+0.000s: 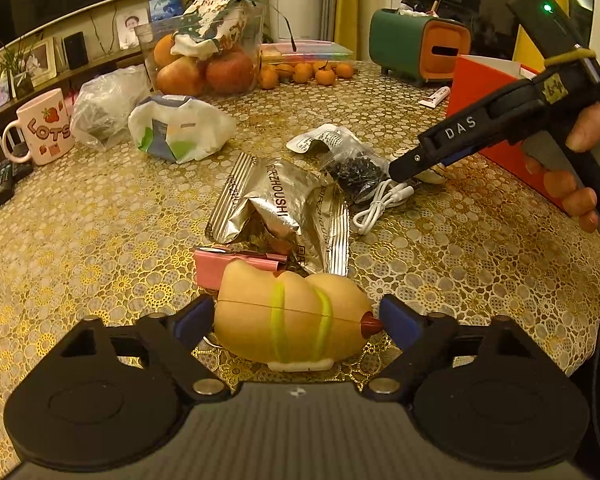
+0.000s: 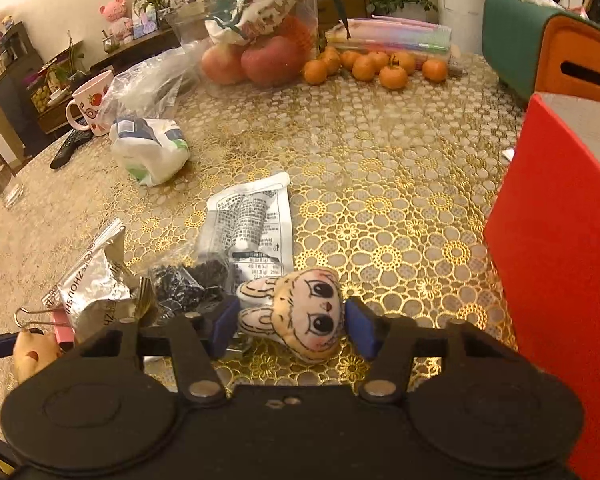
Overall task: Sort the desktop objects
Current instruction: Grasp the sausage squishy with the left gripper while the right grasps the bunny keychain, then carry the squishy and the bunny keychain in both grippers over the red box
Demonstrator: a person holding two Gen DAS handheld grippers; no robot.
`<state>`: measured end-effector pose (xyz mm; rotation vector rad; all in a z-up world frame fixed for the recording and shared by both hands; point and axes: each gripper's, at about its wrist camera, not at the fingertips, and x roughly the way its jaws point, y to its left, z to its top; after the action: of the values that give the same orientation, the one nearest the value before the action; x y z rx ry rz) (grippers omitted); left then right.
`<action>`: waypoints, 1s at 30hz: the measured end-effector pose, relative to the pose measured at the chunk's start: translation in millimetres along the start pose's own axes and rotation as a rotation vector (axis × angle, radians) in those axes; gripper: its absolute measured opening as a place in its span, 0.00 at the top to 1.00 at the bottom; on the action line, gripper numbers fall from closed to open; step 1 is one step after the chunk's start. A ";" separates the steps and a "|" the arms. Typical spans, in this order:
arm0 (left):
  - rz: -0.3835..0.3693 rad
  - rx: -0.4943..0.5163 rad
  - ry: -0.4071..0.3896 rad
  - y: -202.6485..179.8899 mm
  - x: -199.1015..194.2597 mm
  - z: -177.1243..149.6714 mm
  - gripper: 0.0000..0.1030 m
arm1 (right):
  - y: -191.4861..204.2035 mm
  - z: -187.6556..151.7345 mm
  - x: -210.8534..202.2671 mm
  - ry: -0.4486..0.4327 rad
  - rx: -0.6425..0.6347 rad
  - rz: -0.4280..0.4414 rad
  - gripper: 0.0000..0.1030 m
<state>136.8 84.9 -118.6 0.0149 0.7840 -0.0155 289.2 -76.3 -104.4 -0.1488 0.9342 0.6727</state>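
Left gripper (image 1: 296,318) has its fingers spread around the hot dog toy (image 1: 292,316), barely touching. Right gripper (image 2: 286,326) sits open around the plush doll (image 2: 300,316).

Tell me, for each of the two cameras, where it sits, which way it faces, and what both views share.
Left wrist: sits behind the left tongs, looks across the table at a hot dog toy between the blue pads; the right tongs and the person's right hand show.
Right wrist: sits behind the right tongs, looks at a plush bunny head between its pads, red box beside.
Shared: silver foil bag, strawberry mug, tangerines.
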 end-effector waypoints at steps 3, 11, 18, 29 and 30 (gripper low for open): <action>-0.006 -0.009 0.006 0.8 0.9 -0.2 0.22 | 0.8 -0.5 -1.2 0.000 -0.001 -0.004 0.47; 0.017 0.001 0.009 -3.3 0.3 0.8 0.25 | 2.9 -4.8 -10.3 -0.006 -0.015 -0.036 0.48; 0.005 -0.022 0.017 -8.2 -6.5 1.8 0.26 | 2.0 -15.3 -30.7 -0.019 -0.015 -0.051 0.48; -0.014 -0.005 -0.021 -32.8 -31.8 13.5 0.26 | -0.8 -30.8 -74.8 -0.057 -0.003 -0.052 0.48; -0.016 -0.003 -0.024 -35.3 -34.7 14.8 0.26 | -0.9 -31.9 -79.6 -0.063 -0.002 -0.049 0.48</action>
<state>122.0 49.6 -83.9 0.0053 0.7599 -0.0299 235.1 -127.0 -61.5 -0.1516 0.8672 0.6294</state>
